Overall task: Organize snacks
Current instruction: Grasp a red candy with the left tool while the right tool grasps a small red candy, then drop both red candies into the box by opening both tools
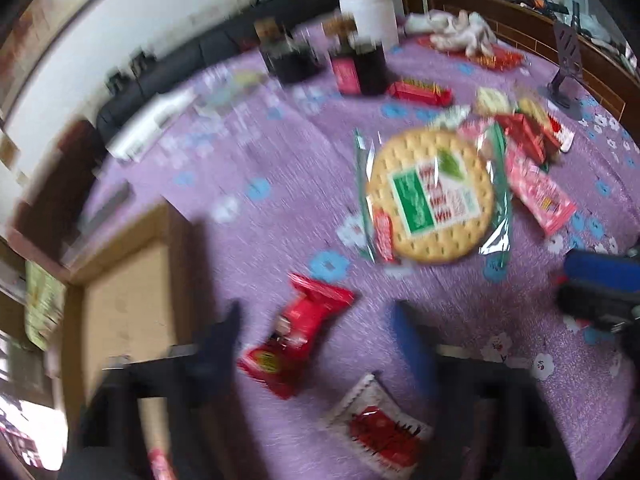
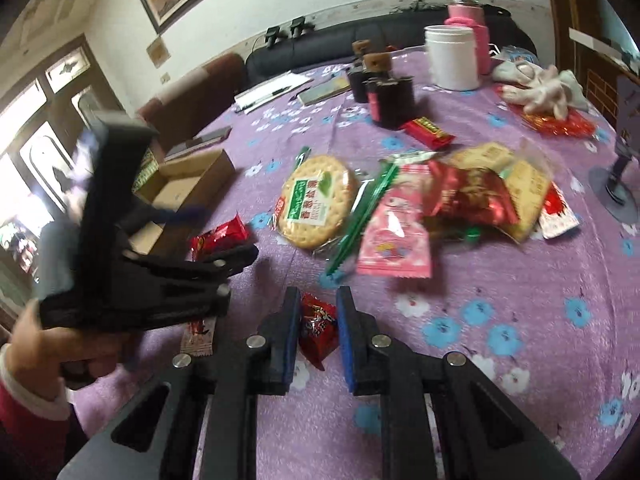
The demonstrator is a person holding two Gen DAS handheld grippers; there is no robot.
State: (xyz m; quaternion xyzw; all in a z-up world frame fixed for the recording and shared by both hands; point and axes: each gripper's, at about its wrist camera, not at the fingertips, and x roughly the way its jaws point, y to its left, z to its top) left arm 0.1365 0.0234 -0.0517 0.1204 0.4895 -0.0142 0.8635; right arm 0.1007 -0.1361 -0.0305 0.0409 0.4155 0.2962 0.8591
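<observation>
Snacks lie on a purple flowered tablecloth. A round cracker pack lies mid-table beside a heap of packets. My left gripper is open above a red candy packet, near an open cardboard box; the view is blurred. It also shows in the right wrist view. A white-and-red sachet lies near it. My right gripper straddles a small red packet, with a gap at each pad.
Dark jars, a white container, a pink flask and white gloves stand at the far side. A red bar lies near the jars. A grey stand is at right.
</observation>
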